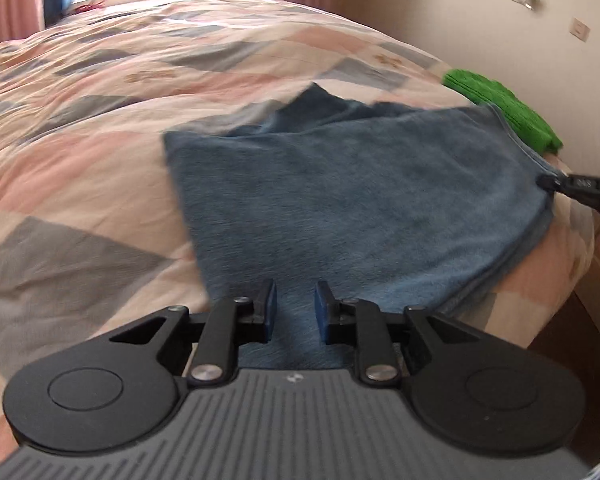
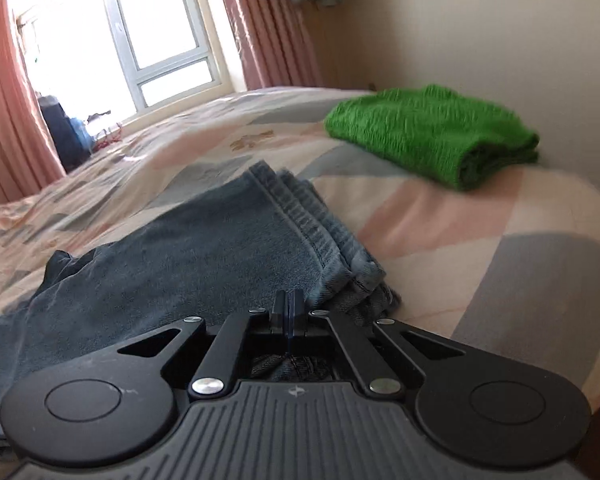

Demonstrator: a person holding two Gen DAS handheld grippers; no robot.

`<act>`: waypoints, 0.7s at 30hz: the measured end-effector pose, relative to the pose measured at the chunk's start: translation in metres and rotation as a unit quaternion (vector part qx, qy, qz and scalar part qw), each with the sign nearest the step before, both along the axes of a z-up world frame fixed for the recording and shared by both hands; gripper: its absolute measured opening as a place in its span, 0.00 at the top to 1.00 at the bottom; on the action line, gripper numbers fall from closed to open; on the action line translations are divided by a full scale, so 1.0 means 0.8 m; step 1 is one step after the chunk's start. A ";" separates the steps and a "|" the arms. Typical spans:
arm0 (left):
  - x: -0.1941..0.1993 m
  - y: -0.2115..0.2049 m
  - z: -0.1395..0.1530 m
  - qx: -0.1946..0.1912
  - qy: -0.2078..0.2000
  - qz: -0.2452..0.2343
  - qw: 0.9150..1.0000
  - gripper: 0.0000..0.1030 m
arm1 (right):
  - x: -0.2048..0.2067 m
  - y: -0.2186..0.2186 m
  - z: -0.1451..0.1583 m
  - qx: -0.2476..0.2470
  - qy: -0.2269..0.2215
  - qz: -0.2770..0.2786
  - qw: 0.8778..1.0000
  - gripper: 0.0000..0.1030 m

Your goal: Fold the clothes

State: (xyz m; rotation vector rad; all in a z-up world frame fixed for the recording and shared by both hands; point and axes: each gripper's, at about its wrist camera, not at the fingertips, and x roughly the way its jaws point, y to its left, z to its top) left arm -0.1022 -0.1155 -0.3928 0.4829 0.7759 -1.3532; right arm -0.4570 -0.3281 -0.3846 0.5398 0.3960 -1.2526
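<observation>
Directly under the left hand-held gripper (image 1: 294, 306), whose jaws stood open and empty, lay the blue cloth (image 1: 340, 200) on the bed (image 1: 80, 140), stretching ahead and rightward to the right hand-held gripper (image 2: 287, 314), clamped on its hemmed corner.

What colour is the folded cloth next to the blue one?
Bright green folded cloth, clearest in the right wrist view.

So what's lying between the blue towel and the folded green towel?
Nothing: the right wrist view shows only bare quilt between the blue towel and the green towel.
</observation>
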 end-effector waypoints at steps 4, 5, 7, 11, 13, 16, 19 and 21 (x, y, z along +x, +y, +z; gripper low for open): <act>-0.007 0.019 0.019 -0.004 -0.002 0.016 1.000 0.83 | 0.025 0.050 0.021 -0.033 -0.008 0.027 0.999 0.89; -0.011 0.023 0.020 -0.001 -0.001 0.018 1.000 0.83 | 0.033 0.062 0.021 -0.036 -0.015 0.036 0.999 0.89; -0.022 0.024 0.013 0.011 -0.009 0.023 1.000 0.82 | 0.050 0.082 0.017 -0.032 -0.019 0.056 0.998 0.88; -0.041 0.023 0.004 0.033 -0.047 0.037 0.998 0.81 | 0.076 0.088 -0.016 0.027 0.014 0.063 0.998 0.88; -0.047 0.025 0.012 0.040 -0.058 0.045 0.996 0.81 | 0.079 0.095 -0.016 0.032 0.020 0.056 0.998 0.87; -0.052 0.037 0.021 0.040 -0.067 0.046 0.996 0.79 | 0.074 0.114 0.003 0.020 -0.010 0.052 0.998 0.85; -0.057 0.045 0.019 0.044 -0.073 0.042 0.995 0.74 | 0.080 0.129 0.009 0.012 0.000 0.057 0.998 0.77; -0.060 0.046 0.011 0.048 -0.081 0.036 0.995 0.72 | 0.086 0.131 0.002 0.027 0.015 0.061 0.998 0.77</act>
